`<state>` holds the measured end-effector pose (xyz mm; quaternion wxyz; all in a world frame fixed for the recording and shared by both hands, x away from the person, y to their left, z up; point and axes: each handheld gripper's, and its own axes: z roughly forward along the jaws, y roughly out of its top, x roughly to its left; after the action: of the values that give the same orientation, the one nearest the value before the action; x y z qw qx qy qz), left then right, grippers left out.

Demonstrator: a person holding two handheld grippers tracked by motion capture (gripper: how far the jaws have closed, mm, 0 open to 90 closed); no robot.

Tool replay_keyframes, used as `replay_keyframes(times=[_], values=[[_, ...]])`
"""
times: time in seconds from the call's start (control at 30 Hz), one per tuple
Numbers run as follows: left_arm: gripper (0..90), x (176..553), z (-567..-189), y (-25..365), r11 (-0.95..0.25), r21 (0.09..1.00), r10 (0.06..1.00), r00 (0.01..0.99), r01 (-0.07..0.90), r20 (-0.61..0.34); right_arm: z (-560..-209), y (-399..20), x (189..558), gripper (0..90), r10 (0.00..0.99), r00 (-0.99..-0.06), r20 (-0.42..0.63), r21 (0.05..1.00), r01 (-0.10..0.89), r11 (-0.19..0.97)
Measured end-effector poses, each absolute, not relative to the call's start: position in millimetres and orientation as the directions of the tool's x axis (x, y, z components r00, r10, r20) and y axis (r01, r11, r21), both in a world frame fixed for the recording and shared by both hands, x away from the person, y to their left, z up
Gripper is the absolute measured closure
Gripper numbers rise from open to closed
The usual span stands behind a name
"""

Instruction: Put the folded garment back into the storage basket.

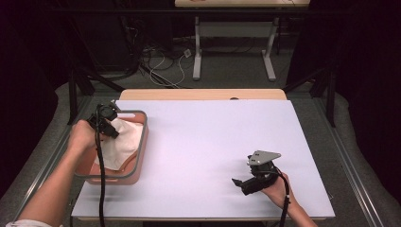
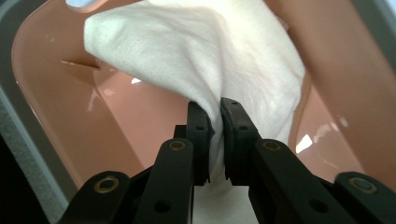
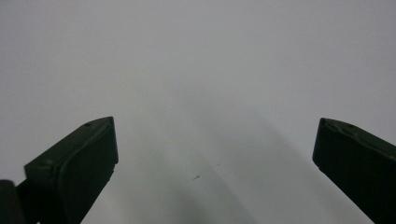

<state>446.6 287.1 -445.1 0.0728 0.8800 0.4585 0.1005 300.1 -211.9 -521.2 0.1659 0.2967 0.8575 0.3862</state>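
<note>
A white cloth (image 1: 122, 142) lies bunched in a pink basket (image 1: 140, 156) with a grey rim at the table's left edge. My left gripper (image 1: 113, 130) reaches into the basket from the left. Its jaws are pinched on a fold of the white cloth (image 2: 196, 60), and the pads (image 2: 198, 126) press the fabric between them. The pink basket (image 2: 60, 112) walls rise all around the cloth. My right gripper (image 1: 238, 182) rests low over the white table at the front right, pointing left. Its two pads (image 3: 79, 163) stand far apart with bare table between them.
The white table sheet (image 1: 213, 142) covers most of the wooden table top. Beyond the far edge is floor with cables (image 1: 165, 61) and the white legs of another table (image 1: 197, 47). Dark frame bars (image 1: 73, 94) stand at the left and right.
</note>
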Motion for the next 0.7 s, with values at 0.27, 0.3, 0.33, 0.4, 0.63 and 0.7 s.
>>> replay_keyframes(times=[0.27, 0.3, 0.33, 0.4, 0.63, 0.7], values=[[80.6, 446, -452, 295, -0.561, 0.215, 0.827, 0.55, 0.799, 0.114, -521, -212, 300, 0.0, 0.633, -0.772, -0.051, 0.755, 0.385, 0.531], [80.5, 446, -453, 296, -0.559, 0.216, 0.829, 0.548, 0.8, 0.116, -521, -212, 300, 0.0, 0.634, -0.772, -0.05, 0.755, 0.386, 0.53], [80.5, 446, -454, 297, -0.558, 0.21, 0.83, 0.545, 0.803, 0.123, -521, -212, 300, 0.0, 0.634, -0.772, -0.05, 0.755, 0.386, 0.53], [80.5, 446, -456, 299, -0.553, 0.207, 0.833, 0.54, 0.807, 0.117, -521, -212, 300, 0.0, 0.635, -0.771, -0.051, 0.756, 0.385, 0.529], [78.0, 448, -464, 304, -0.537, 0.179, 0.843, 0.52, 0.824, 0.135, -521, -212, 300, 0.0, 0.634, -0.772, -0.051, 0.754, 0.386, 0.531], [70.0, 448, -464, 304, -0.535, 0.17, 0.844, 0.514, 0.827, 0.152, -521, -211, 300, 0.0, 0.637, -0.769, -0.054, 0.758, 0.383, 0.527]])
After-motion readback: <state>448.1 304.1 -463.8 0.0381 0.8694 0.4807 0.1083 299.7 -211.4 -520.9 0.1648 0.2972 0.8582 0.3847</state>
